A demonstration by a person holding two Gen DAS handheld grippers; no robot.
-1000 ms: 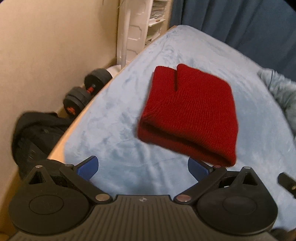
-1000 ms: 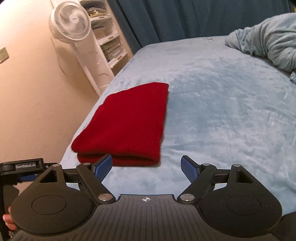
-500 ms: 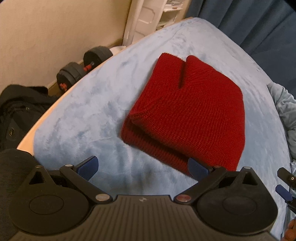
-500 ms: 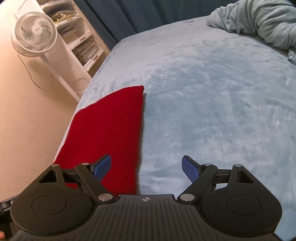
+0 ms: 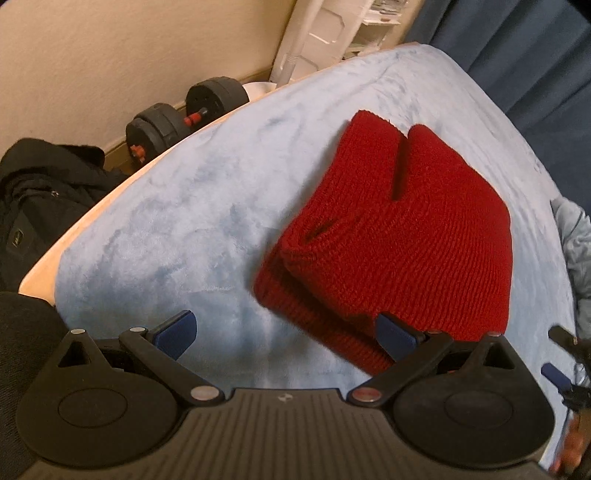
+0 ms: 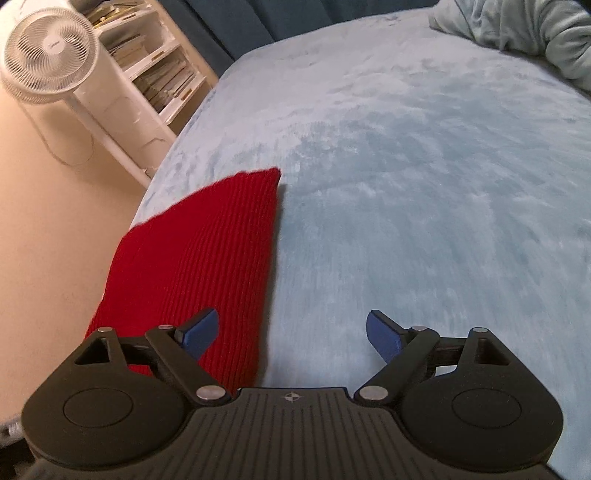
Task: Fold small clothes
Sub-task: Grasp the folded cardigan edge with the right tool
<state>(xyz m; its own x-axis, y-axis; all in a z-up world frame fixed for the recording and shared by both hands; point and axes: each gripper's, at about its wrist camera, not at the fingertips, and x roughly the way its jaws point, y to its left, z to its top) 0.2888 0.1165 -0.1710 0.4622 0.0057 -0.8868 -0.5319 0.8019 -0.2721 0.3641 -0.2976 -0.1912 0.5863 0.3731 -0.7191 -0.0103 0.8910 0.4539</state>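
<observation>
A red knit garment lies folded on the light blue blanket, with a slit in its far edge. My left gripper is open and empty, just above the garment's near edge, its right fingertip over the fold. In the right wrist view the garment lies at the left near the bed's edge. My right gripper is open and empty, its left fingertip over the garment and its right one over bare blanket.
Black dumbbells and a dark bag lie on the floor beside the bed. A white fan and a white shelf stand by the wall. A pale blue garment lies at the far right. Dark curtains hang behind.
Both grippers have moved closer to the red garment and lower over the bed. The garment now fills more of each view. Both grippers stay open.
</observation>
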